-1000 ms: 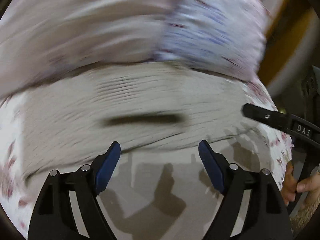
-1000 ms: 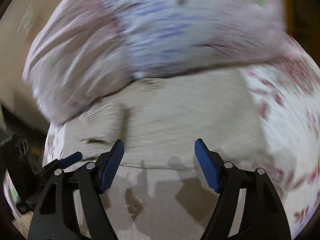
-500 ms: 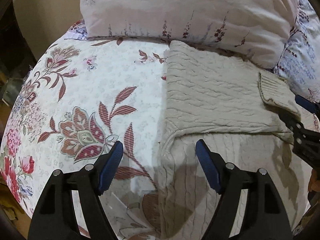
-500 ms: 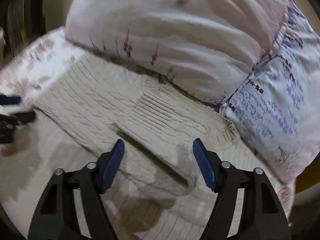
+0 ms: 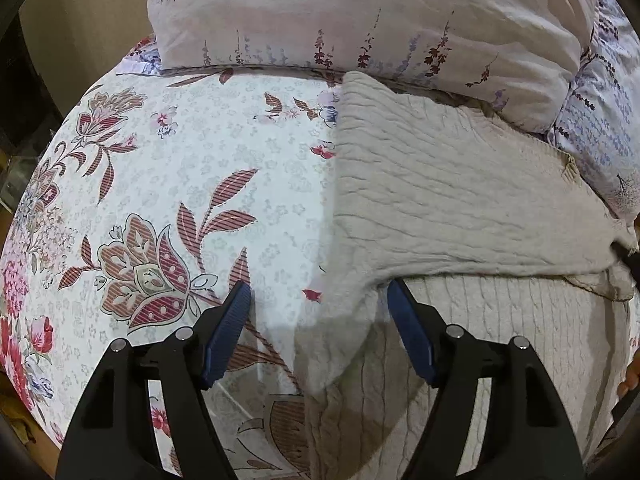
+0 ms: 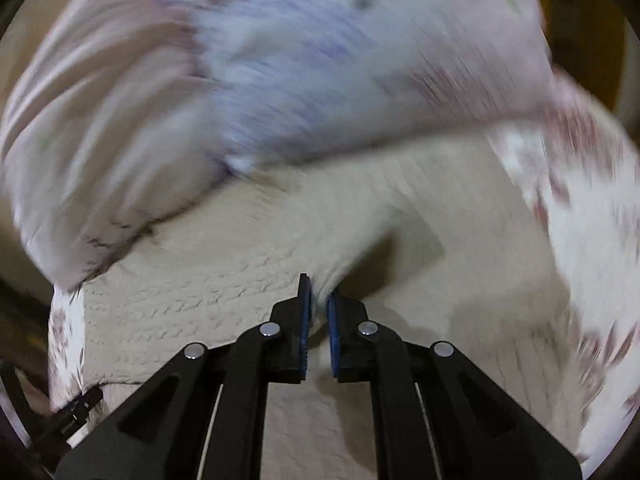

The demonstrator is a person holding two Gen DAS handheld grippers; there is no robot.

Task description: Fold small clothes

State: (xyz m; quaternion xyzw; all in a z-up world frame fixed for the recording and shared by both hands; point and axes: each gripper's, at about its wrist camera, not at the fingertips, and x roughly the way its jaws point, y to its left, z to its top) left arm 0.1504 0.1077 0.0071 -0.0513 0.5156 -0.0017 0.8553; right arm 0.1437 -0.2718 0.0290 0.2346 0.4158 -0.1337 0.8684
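A beige cable-knit sweater (image 5: 440, 200) lies on the floral bedsheet (image 5: 180, 160), its upper part folded down over the lower. My left gripper (image 5: 319, 286) hovers over the sweater's left edge with its jaws closing. That edge lies between the blue pads, which do not press on it. In the blurred right wrist view, my right gripper (image 6: 319, 286) is closing, its pads pinching a raised fold of the sweater (image 6: 240, 280). The left gripper's tip (image 6: 76, 408) shows at the lower left there.
Two pillows lean at the head of the bed, a pale floral one (image 5: 360, 12) and a blue-patterned one (image 5: 600, 120), touching the sweater's far edge. The bed's edge curves away on the left. A person's fingers (image 5: 630, 378) show at the right rim.
The right gripper went from wide open to pinched on the sweater and swung fast, blurring its view. The left gripper swung to the sweater's left edge, then held still as its jaws narrowed slightly.
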